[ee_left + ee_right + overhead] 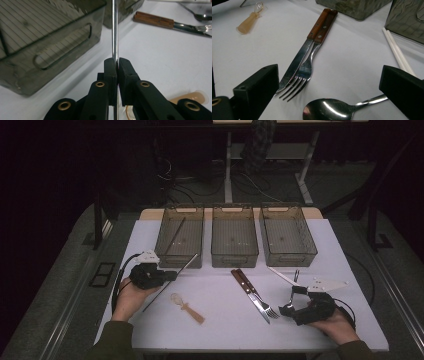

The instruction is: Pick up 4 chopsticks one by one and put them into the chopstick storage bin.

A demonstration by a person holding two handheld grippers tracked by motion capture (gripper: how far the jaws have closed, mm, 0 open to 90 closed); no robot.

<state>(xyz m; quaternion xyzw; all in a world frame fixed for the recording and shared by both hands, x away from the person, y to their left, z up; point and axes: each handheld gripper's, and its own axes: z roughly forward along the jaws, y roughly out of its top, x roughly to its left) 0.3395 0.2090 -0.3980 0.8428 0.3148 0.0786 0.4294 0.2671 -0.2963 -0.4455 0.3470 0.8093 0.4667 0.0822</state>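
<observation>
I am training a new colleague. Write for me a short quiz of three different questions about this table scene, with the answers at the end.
1. True or false: the left gripper is shut on a thin metal rod.
2. How many grey bins stand in a row at the far side of the table?
3. Which item lies between the open jaws of the right gripper? A) the metal spoon B) the white chopsticks C) the small plastic spoon

Key
1. True: the pads pinch the rod.
2. Three: left bin, middle bin, right bin.
3. A: the metal spoon; the knife and fork lie further ahead.
</observation>
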